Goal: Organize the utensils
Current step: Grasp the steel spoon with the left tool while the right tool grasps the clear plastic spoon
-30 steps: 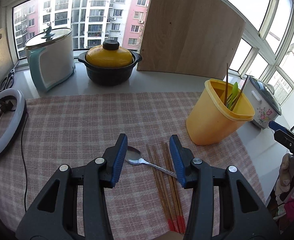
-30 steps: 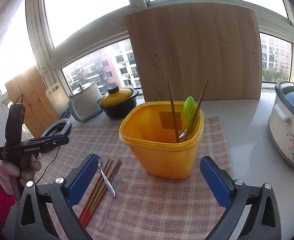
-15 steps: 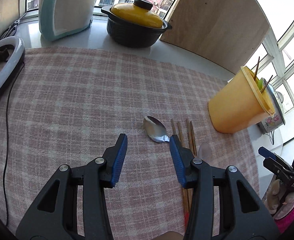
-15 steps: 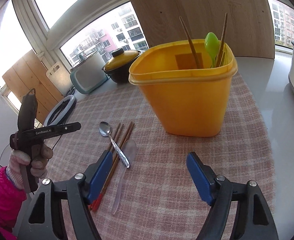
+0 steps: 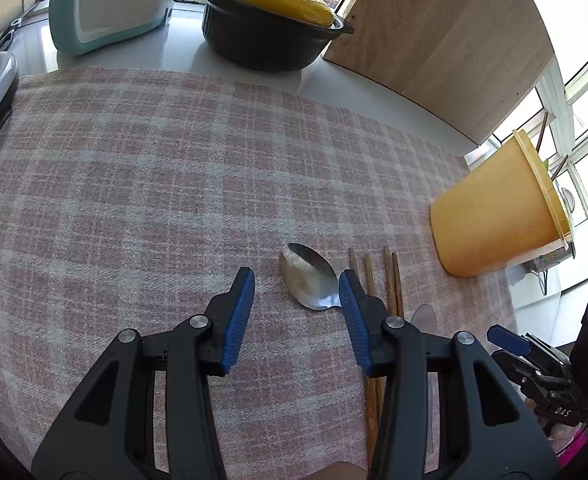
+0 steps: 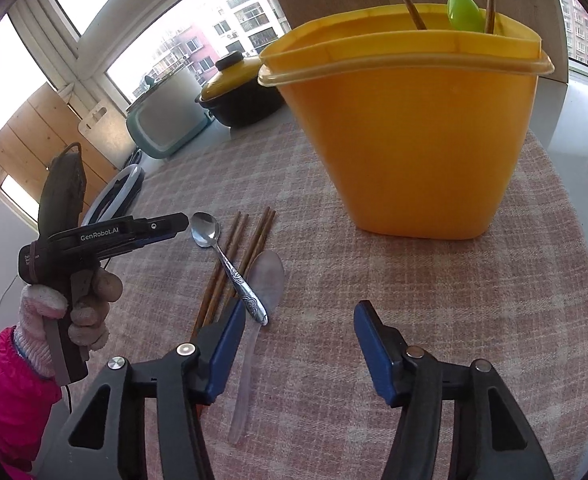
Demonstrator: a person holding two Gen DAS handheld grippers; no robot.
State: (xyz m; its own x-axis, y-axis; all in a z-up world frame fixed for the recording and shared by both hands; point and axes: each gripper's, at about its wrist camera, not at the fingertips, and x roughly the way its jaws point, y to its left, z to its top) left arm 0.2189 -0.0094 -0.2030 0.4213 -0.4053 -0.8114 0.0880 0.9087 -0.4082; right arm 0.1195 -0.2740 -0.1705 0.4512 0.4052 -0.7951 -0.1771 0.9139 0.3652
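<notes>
Beside the yellow container (image 6: pixel 414 136) on the checked cloth (image 5: pixel 153 168) lie six loose utensils: one metal spoon (image 6: pixel 223 256), four brown chopsticks (image 6: pixel 249 244) and one clear plastic spoon (image 6: pixel 259 300). The metal spoon rests slantwise across the chopsticks, its bowl pointing away from the container; the clear spoon lies just beside the chopsticks, on the side nearer the container. Inside the container stand two chopsticks (image 6: pixel 408 4) and one green spoon (image 6: pixel 464 12); what else it holds is hidden.

The left gripper (image 5: pixel 296 292) hangs low over the cloth with its jaws spread and nothing between them; its right finger (image 5: pixel 352 312) covers the neck of the metal spoon and the chopsticks in the left wrist view. Seen from the right wrist, its side reads "GenRobot.AI". The right gripper (image 6: pixel 300 334) is likewise spread wide and empty, in front of the container, with its left finger (image 6: pixel 223 344) over the near ends of the chopsticks.

Behind the container, away from the grippers, stand one black pot with a yellow lid (image 5: pixel 269 12), one teal-and-white appliance (image 5: pixel 113 0) and one wooden board (image 5: pixel 434 40).
</notes>
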